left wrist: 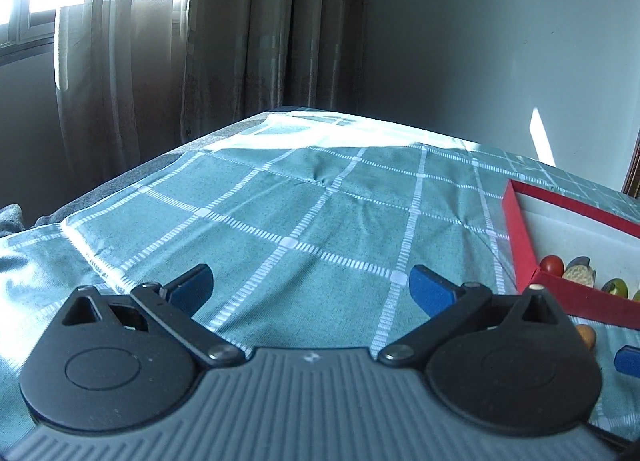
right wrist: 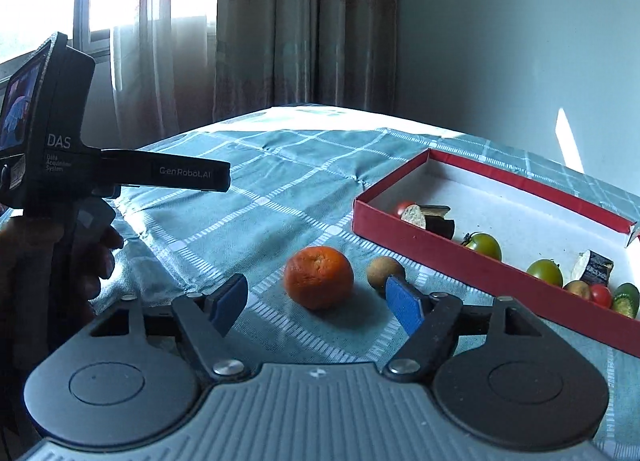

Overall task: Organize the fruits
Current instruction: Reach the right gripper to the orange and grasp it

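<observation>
Fruits lie in two places: some inside a shallow red box [right wrist: 460,257] with a white floor, others loose on the surface [right wrist: 280,189], which is covered by a teal cloth with a white grid. Loose on the cloth, an orange mandarin [right wrist: 319,277] sits just in front of the right gripper [right wrist: 316,307], roughly in line with the gap between its blue fingers [right wrist: 230,301]. These stand apart, and neither pad touches the fruit. A small brown round fruit [right wrist: 385,271] rests just to the right of the mandarin, close behind the right-hand blue pad, between the mandarin and the box's near wall.

Inside the box, along the near wall, sit a red cherry tomato [right wrist: 403,207], a cut piece of dark eggplant [right wrist: 434,219], two green tomatoes [right wrist: 484,246], another eggplant piece [right wrist: 594,266], a second small red tomato [right wrist: 601,295] and a green piece at the far right.

The left gripper [left wrist: 311,291] hovers over bare cloth, its fingers spread wide with nothing between them. In the right wrist view its black body shows at the left edge, held by a person's hand [right wrist: 96,257]. Curtains [right wrist: 304,21] and a window stand behind the surface.
</observation>
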The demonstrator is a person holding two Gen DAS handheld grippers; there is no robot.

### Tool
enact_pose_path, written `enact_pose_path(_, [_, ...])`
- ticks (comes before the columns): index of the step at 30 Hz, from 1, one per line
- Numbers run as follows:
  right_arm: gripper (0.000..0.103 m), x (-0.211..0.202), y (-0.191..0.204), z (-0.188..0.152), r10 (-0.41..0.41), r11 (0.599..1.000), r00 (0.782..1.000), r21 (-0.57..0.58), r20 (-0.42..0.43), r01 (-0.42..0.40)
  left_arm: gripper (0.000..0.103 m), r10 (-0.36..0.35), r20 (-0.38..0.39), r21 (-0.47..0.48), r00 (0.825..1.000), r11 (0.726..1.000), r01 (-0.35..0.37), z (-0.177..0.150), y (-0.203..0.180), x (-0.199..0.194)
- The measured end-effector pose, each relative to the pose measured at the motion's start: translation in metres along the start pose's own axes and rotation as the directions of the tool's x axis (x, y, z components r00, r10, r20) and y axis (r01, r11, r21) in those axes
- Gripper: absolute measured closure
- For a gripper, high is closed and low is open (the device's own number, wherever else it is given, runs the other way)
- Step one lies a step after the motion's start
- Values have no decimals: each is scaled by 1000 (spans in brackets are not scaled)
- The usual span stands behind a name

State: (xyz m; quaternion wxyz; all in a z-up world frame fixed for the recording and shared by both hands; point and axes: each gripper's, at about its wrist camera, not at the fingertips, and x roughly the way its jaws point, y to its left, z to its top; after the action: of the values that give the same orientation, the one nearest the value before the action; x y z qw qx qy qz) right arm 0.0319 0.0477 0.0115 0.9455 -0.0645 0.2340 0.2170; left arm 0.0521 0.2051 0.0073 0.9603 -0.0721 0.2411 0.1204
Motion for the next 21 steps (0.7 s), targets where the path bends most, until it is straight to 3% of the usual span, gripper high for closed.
enact_pose_path(1, [27, 3, 0, 0, 2, 1000, 1000, 7, -8, -2, 0, 1, 0, -3, 1000, 1000, -1, 0, 0, 0])
enact_pose_path(5, [50, 16, 1, 4, 27, 999, 998, 20, -51, -26, 0, -11, -6, -2, 1000, 1000, 11, 0, -1, 1])
enact_pose_path(11, [50, 27, -2, 8, 11, 999, 997, 49, -71, -8, 0, -7, -11, 4, 1000, 1000, 7, -1, -2, 2])
enact_pose_path(13, [55, 31, -4, 7, 11, 998, 997, 64, -83, -6, 0, -8, -15, 3, 1000, 1000, 8, -1, -2, 2])
enact_pose_path(14, [60, 31, -6, 7, 2, 997, 997, 72, -80, 3, 0, -8, -17, 3, 1000, 1000, 8, -1, -2, 3])
enact_pose_path(21, [60, 17, -9, 3, 27, 995, 999, 95, -34, -24, 0, -6, -28, 10, 1000, 1000, 6, -1, -3, 5])
